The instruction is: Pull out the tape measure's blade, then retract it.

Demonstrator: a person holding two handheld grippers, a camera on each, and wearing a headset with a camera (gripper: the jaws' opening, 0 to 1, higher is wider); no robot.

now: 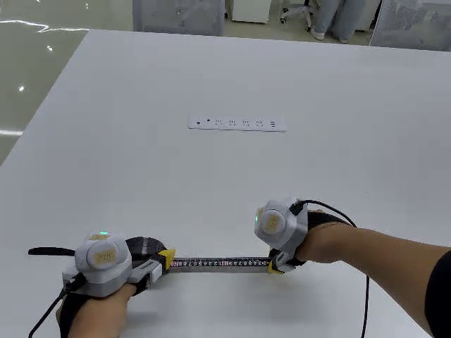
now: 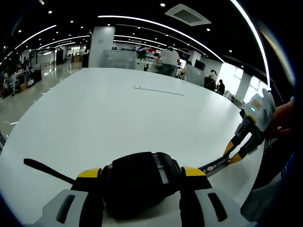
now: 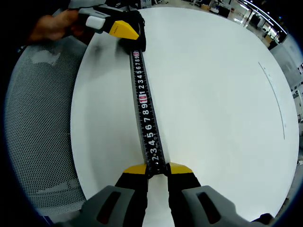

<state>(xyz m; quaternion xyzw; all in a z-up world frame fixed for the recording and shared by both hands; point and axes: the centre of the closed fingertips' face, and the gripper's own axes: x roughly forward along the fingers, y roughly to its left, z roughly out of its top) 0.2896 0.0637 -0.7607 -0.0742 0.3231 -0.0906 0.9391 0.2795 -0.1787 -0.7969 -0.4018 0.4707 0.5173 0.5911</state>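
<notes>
A black, round-cased tape measure [image 1: 144,248] sits near the front edge of a broad white workbench [image 1: 282,176]. It is clamped in the left gripper [image 1: 158,264], whose yellow-tipped jaws are spread only as wide as the case and press on it from both sides. In the left gripper view the case [image 2: 139,184] fills the gap between the two tips.

The measure's steel blade [image 1: 218,264], grey with black numerals, is drawn out. It runs level just above the tabletop from the case to the right gripper [image 1: 275,266]. That gripper's jaws are nearly closed and pinch the blade's free end. The right gripper view shows the yellow tips meeting on the strip close to its first numerals [image 3: 144,109].

The two grippers stand apart along the bench's near side, with a hand behind each.

The measure's thin black wrist strap [image 1: 51,251] trails flat on the surface to the left of the case. A long white power strip [image 1: 237,124] lies well beyond, towards the middle of the bench. Several people [image 2: 168,59] stand in the brightly lit room behind the far edge.
</notes>
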